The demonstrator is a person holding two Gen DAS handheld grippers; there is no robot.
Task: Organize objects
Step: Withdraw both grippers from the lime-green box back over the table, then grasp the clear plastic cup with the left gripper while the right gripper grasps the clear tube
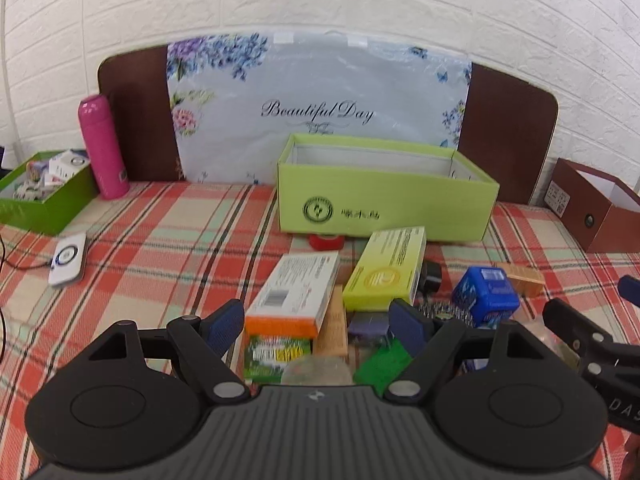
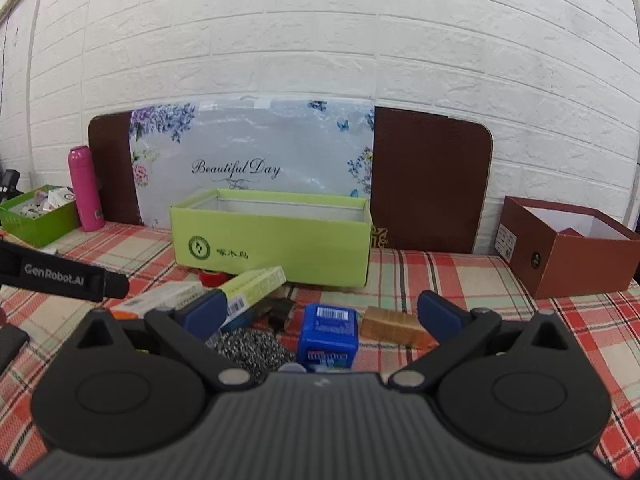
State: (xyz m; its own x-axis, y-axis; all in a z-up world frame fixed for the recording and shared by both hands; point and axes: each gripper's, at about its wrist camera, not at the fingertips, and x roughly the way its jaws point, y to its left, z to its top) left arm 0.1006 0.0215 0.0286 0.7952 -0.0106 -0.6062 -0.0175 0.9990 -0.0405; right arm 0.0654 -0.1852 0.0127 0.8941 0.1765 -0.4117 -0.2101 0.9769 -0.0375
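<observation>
A pile of small goods lies on the plaid cloth in front of an open light-green box. My left gripper is open and hovers over a white-and-orange carton and a yellow-green carton, touching neither. My right gripper is also open. A blue box stands between its fingers, clear of the pads. A steel scrubber lies to the left of the blue box and a tan block to the right. A red tape roll sits against the green box.
A pink bottle and a dark-green box of small items stand at the far left, with a white device nearer. A brown open box sits at the right. A floral board leans on the brick wall.
</observation>
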